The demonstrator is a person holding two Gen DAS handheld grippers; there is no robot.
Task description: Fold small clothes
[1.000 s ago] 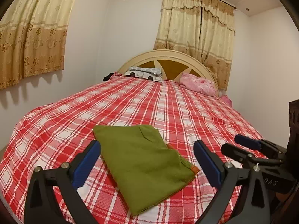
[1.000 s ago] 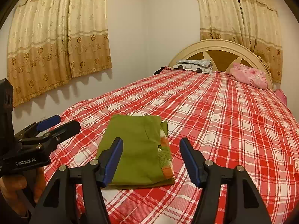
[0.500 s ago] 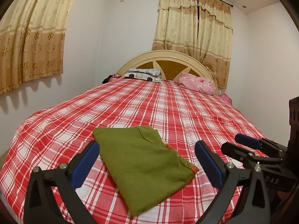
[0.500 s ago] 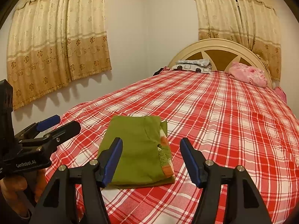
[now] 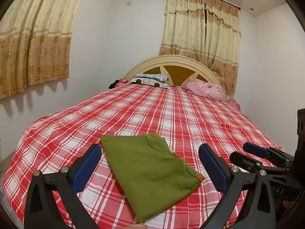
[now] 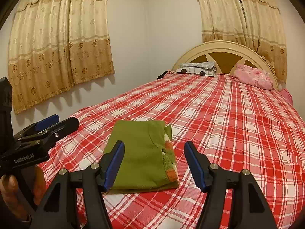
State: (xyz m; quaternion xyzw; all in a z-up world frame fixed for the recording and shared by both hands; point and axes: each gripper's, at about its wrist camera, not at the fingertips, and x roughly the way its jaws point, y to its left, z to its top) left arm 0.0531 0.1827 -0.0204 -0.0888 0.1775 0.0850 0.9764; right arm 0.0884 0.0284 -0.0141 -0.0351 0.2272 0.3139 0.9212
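Note:
A green garment (image 5: pixel 148 169) lies folded into a flat rectangle near the foot of the bed (image 5: pixel 171 114), with an orange-and-white patterned edge (image 6: pixel 168 158) along its right side. My left gripper (image 5: pixel 150 152) hovers just short of it, open, with nothing between its blue pads. My right gripper (image 6: pixel 154 152) is also open and holds nothing, its left pad over the garment's near left corner. Each gripper shows in the other's view: the right gripper (image 5: pixel 246 152) at the right edge, the left gripper (image 6: pixel 57 121) at the left edge, held by a hand (image 6: pixel 11 194).
The red-and-white plaid bedspread (image 6: pixel 228 124) covers the whole bed. At the curved headboard (image 5: pixel 179 64) lie a grey patterned pillow (image 5: pixel 150 79) and a pink bundle (image 5: pixel 205 88). Curtains (image 6: pixel 57 47) hang on the left wall and behind the headboard. Dark furniture (image 5: pixel 301 126) stands at the right.
None of the objects has moved; the garment lies as before and both grippers stay open. The left wrist view has tilted very slightly.

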